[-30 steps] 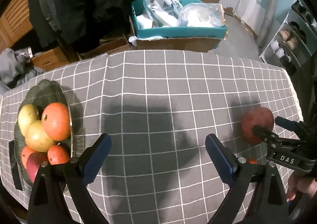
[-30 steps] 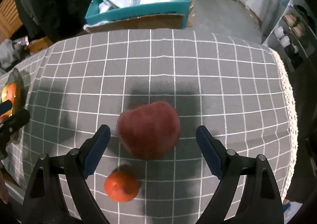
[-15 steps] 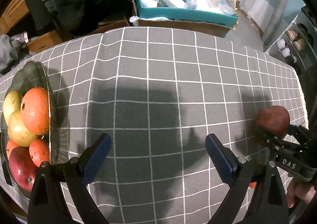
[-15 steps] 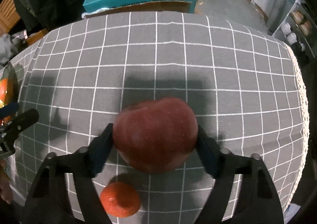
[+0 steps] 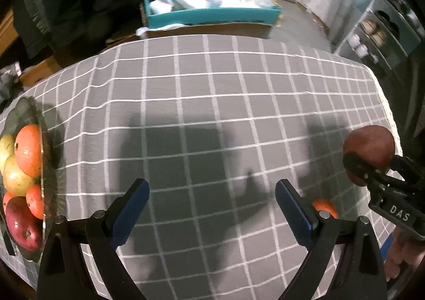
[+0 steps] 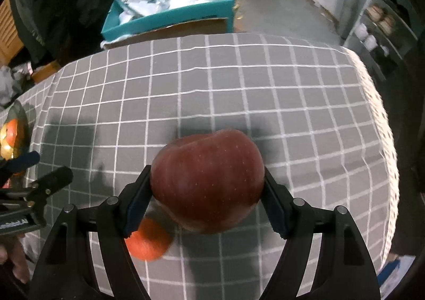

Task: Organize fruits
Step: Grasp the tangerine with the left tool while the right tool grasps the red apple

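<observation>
While the right gripper (image 6: 207,193) clamps the red apple (image 6: 207,180) between its two pads, the fruit appears raised off the grey checked tablecloth (image 6: 239,93), with its shadow lying on the cloth behind it. Taking the glass fruit bowl (image 5: 42,193) as the landmark, the apple is held well apart from it, over the opposite end of the table, and a small orange (image 6: 147,243) lies on the cloth just below and beside the held apple, equally far from the bowl. Inside the bowl sit a large orange (image 5: 28,150), yellow-green fruit (image 5: 16,175), smaller oranges and a dark red fruit (image 5: 21,223). The left gripper (image 5: 211,203) hangs with its jaws spread wide and nothing between them, nearer the bowl than the apple is. By my reading the step in hand is carrying the apple to the bowl. The next move calls for a level sweep across the cloth toward the bowl, clearing its rim, then a gentle release onto a free spot among the piled fruit so nothing rolls out; the small orange would remain to collect.
</observation>
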Available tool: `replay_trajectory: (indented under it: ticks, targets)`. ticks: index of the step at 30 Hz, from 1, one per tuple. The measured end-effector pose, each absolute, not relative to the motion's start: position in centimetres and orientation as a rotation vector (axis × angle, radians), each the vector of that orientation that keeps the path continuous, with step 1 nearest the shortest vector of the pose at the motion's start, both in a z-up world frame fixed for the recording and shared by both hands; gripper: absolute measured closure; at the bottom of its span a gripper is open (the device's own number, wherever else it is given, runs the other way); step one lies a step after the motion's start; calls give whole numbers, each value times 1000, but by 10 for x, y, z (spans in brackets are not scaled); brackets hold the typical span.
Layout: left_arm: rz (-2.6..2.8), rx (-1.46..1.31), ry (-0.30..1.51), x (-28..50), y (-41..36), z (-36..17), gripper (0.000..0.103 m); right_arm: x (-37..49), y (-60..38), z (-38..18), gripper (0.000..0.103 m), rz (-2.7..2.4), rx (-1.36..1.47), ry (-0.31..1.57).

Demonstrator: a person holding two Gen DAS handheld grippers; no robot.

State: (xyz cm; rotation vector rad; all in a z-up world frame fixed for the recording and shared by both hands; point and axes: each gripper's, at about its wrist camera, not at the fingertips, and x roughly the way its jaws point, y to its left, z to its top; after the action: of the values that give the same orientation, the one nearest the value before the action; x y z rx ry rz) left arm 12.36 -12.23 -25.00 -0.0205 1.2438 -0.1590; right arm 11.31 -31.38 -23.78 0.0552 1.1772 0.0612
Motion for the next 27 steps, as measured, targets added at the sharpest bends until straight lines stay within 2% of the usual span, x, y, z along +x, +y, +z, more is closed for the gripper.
replay_trajectory:
  ticks: [12, 25, 26, 27]
  targets:
    - [-298, 24, 1277, 94, -180, -255, 6, 59, -356, -233, 27, -22, 104, 1182]
    - [-354, 90, 1295, 82, -224, -276, 7, 46, -377, -239, 27, -59, 167, 1190]
    - [-357, 92, 1293, 82, -226, -277, 11, 46, -377, -240, 27, -62, 166, 1192]
    - [-361, 91, 1294, 82, -227, -278, 19, 46, -377, -241, 27, -61, 165, 1193]
